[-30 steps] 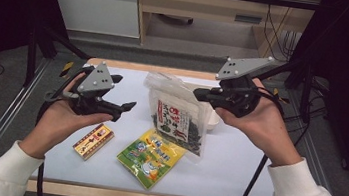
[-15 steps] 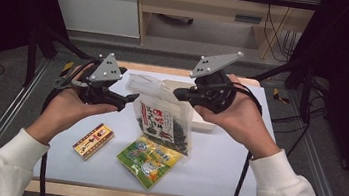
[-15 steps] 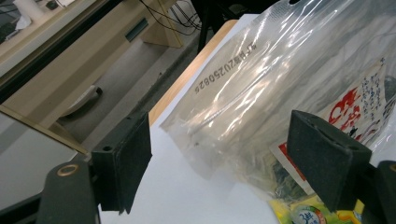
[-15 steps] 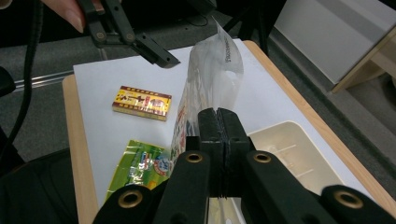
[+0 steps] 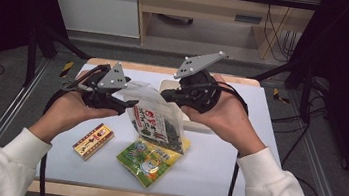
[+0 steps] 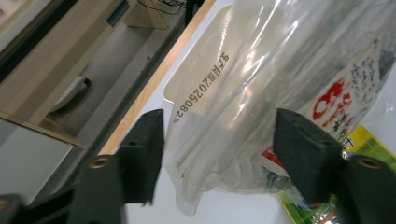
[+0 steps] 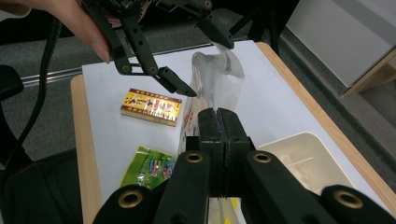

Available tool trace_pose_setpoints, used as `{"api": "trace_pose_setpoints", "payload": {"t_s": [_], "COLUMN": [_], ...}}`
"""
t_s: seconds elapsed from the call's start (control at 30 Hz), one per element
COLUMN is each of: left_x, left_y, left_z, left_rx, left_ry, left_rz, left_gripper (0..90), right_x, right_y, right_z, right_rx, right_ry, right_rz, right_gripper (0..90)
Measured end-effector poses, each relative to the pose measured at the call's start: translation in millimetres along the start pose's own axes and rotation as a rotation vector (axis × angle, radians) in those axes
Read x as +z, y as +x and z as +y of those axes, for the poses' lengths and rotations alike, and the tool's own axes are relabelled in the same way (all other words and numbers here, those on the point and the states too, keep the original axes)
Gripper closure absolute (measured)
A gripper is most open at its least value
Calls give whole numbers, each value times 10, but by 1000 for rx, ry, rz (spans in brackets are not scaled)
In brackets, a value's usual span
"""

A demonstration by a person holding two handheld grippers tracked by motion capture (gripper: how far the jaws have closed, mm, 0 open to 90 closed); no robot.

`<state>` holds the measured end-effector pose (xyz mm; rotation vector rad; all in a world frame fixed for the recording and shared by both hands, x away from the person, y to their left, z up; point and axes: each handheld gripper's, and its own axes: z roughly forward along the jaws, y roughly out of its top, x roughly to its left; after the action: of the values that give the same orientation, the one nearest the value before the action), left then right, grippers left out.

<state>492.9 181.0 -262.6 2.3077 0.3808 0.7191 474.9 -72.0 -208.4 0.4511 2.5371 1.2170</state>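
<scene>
Lifted higher than a moment ago, the seaweed bag (image 5: 156,126) hangs pinched in the right gripper (image 7: 219,122) between the left gripper's (image 6: 219,140) spread fingers, and its slick film could slip out.

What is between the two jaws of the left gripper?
In the left gripper view, the clear top of the seaweed bag lies between the open jaws of the left gripper.

Lab: metal frame rails (image 5: 6,117), floor cables (image 5: 276,30), white table (image 5: 214,168)
</scene>
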Motion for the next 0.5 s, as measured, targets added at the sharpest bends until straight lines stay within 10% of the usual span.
{"api": "trace_pose_setpoints", "payload": {"t_s": [0.2, 0.5], "left_x": [29, 33], "left_y": [-27, -58], "left_z": [-43, -37], "left_rx": [-9, 19], "left_ry": [17, 32], "left_rz": [-62, -103], "left_gripper": [651, 786], "right_x": [-17, -47], "right_y": [-14, -47], "right_z": [-17, -94], "right_rx": [4, 5], "right_ry": [7, 8], "right_rz": [-6, 13], "right_gripper": [900, 896]}}
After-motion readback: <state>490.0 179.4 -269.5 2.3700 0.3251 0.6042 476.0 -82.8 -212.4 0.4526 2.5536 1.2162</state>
